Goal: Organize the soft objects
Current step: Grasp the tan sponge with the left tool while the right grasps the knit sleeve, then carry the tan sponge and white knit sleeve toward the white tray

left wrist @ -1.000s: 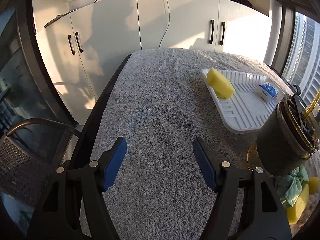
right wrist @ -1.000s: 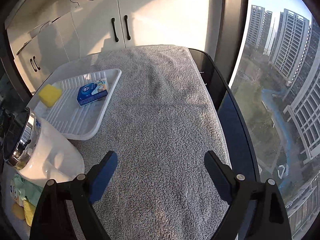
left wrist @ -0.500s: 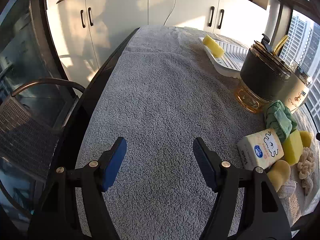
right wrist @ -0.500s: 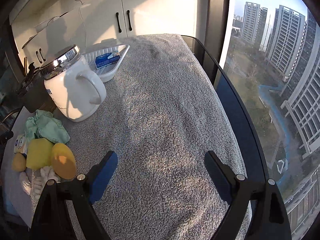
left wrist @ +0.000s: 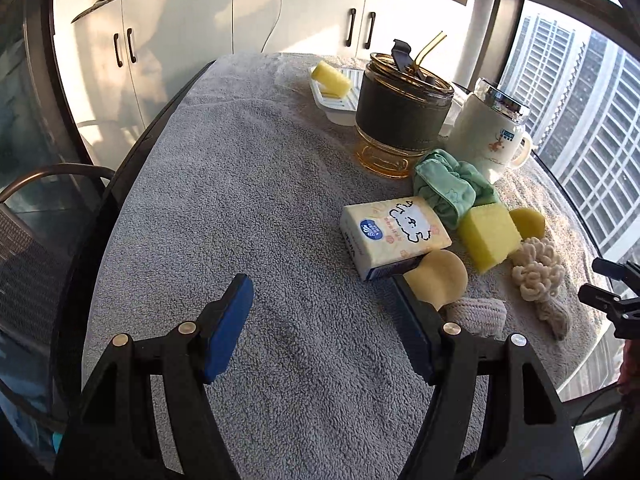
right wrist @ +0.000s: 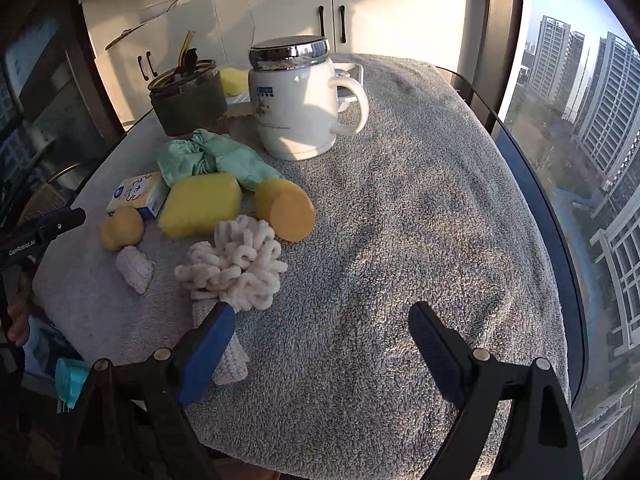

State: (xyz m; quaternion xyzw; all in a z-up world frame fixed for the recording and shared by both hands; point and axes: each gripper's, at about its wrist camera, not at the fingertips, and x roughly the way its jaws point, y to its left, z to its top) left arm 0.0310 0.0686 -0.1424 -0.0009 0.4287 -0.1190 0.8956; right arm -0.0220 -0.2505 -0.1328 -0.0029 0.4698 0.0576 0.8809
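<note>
A heap of soft things lies on the grey towel: a tissue pack point(left wrist: 394, 236), a yellow sponge block point(left wrist: 489, 237), a round yellow sponge point(left wrist: 440, 278), a green cloth point(left wrist: 452, 190) and a cream knitted flower point(left wrist: 538, 276). In the right wrist view they show as sponge block point(right wrist: 200, 204), round sponge point(right wrist: 286, 208), green cloth point(right wrist: 216, 160), knitted flower point(right wrist: 236, 264). My left gripper point(left wrist: 322, 320) is open and empty, left of the heap. My right gripper point(right wrist: 320, 344) is open and empty, its left finger by the flower's stem.
A dark glass cup point(left wrist: 400, 120) and a white lidded mug point(right wrist: 296, 100) stand behind the heap. A white tray point(left wrist: 338, 98) with a yellow sponge point(left wrist: 330, 78) sits at the far end. Table edges drop off on both sides; cabinets stand behind.
Both grippers have pulled back from the tray toward the near end of the table. The heap of soft things has come into view. Both stay open.
</note>
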